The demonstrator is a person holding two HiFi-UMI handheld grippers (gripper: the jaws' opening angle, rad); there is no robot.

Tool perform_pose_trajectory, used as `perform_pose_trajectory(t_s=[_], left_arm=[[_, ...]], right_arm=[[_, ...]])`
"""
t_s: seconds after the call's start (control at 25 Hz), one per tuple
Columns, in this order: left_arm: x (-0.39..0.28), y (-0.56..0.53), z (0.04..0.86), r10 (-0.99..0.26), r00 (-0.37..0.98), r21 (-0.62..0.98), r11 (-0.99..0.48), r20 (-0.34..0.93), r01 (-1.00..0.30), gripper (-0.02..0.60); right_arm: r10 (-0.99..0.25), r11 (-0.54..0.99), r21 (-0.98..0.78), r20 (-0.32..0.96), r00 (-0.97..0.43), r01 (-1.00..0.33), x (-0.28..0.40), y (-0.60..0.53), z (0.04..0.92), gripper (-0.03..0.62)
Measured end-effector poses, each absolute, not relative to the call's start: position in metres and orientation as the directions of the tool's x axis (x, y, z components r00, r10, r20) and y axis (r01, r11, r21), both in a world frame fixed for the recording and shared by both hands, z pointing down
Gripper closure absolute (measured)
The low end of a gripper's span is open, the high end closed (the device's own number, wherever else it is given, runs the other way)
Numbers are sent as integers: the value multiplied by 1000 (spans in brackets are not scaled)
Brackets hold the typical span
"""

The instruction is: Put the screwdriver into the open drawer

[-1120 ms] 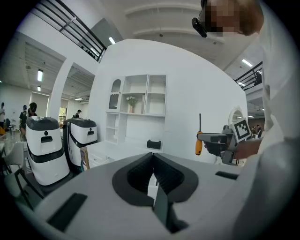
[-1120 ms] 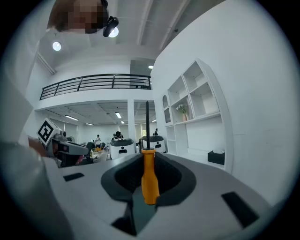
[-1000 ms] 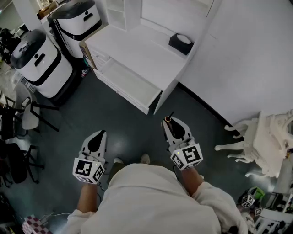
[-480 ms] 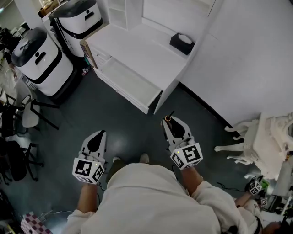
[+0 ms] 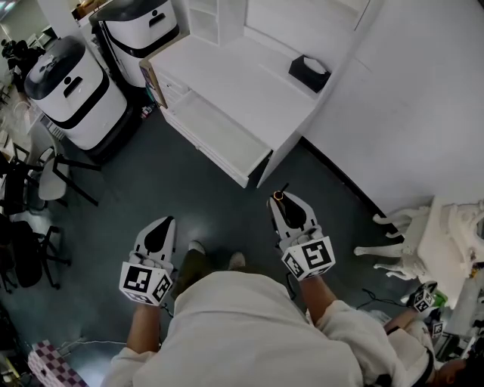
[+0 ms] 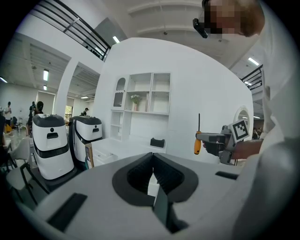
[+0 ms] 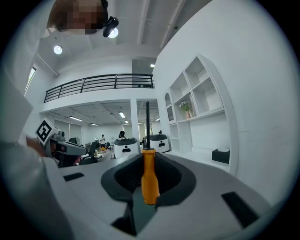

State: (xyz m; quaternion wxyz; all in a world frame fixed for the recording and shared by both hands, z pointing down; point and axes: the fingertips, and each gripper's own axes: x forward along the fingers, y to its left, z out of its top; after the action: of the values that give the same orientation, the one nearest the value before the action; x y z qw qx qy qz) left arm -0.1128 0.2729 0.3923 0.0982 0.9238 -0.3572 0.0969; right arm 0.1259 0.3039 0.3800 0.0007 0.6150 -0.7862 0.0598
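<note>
Far left, on the dark floor (image 5: 189, 200): two rounded white-and-black units (image 5: 72, 94), side by side, with dark chairs (image 5: 45, 185) just near of them.

Near and left of centre: left tongs (image 5: 165, 222), held over the floor. Tips pressed together, nothing gripped between the pads.

Further off, centre: white worktop (image 5: 242, 83) with open shelves (image 5: 204, 19) at its far side. Below its near edge, the open drawer (image 5: 212, 132), pulled out toward the near side. Only its pale white inside showing from the head view.

Near and right of centre: right tongs (image 5: 282, 198), held over the floor just near of the drawer's right end and apart from it. Closed on the screwdriver (image 7: 149, 180), pads pressing on the orange handle. Handle upright between the pads, lower end hanging below them, thin black shaft standing straight up above. So: screwdriver in the right tongs, outside the drawer, on its near side.

Far right end of the worktop: black tissue box (image 5: 308, 72), something white showing in its top opening.

Right edge, near side: white carved furniture (image 5: 446, 242) with curved legs, lying on its side on the floor.
</note>
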Motion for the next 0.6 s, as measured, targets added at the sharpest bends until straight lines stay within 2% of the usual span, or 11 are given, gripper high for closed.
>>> perform_pose_trajectory(t_s=[0.6], left_arm=[[-120, 215, 401, -632, 735, 153, -723, 245, -674, 577]], right_arm=[[-963, 237, -76, 111, -244, -969, 115, 246, 384, 520]])
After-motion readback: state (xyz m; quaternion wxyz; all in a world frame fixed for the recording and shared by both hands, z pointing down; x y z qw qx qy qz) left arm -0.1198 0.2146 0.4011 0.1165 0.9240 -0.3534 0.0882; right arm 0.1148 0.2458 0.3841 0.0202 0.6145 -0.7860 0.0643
